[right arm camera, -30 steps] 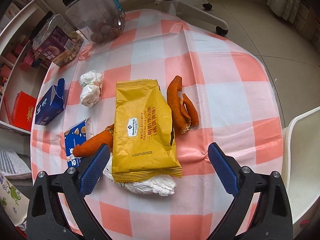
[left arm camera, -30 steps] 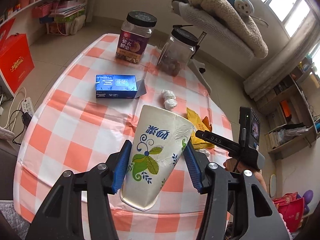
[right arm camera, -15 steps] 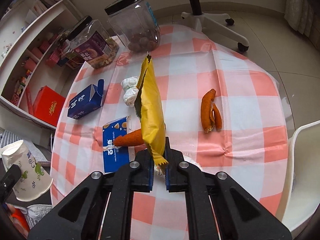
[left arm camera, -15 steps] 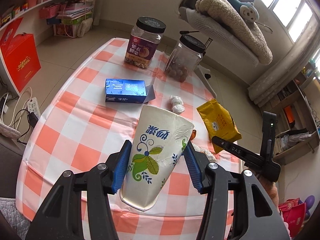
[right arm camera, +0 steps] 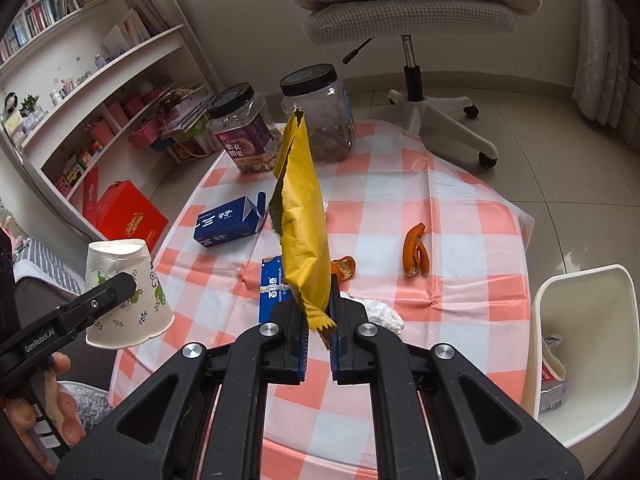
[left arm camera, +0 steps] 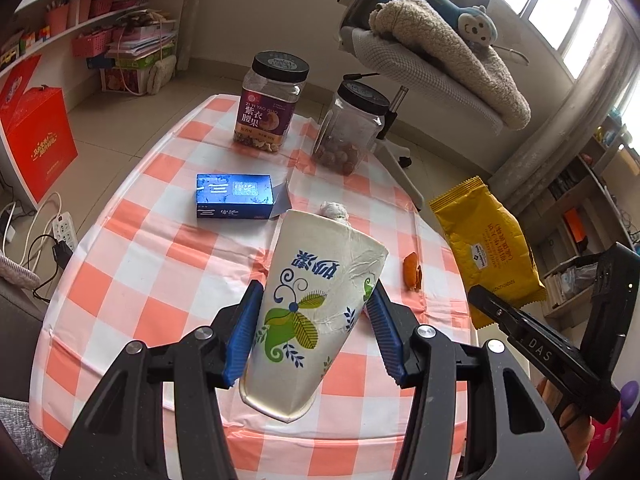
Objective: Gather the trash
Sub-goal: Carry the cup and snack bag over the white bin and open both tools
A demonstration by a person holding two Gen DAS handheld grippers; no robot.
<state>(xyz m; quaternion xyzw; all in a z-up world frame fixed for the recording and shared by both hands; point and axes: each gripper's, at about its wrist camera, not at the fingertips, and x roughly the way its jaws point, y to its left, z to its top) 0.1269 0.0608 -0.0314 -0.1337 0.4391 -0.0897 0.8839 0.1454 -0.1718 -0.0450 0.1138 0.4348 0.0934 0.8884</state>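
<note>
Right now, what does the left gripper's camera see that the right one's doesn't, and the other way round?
Only the left wrist view shows the monkey plush on the office chair and the power strip on the floor. Only the right wrist view shows the white bin beside the table, the blue biscuit box and the crumpled tissue. Both show the paper cup clamped in the left gripper, the yellow wrapper pinched in the right gripper, both jars and the blue carton.

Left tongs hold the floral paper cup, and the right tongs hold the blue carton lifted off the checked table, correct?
Not quite: the right tongs grip the yellow snack wrapper, as the right wrist view shows. The blue carton lies on the table. Left tongs do hold the floral paper cup.
</note>
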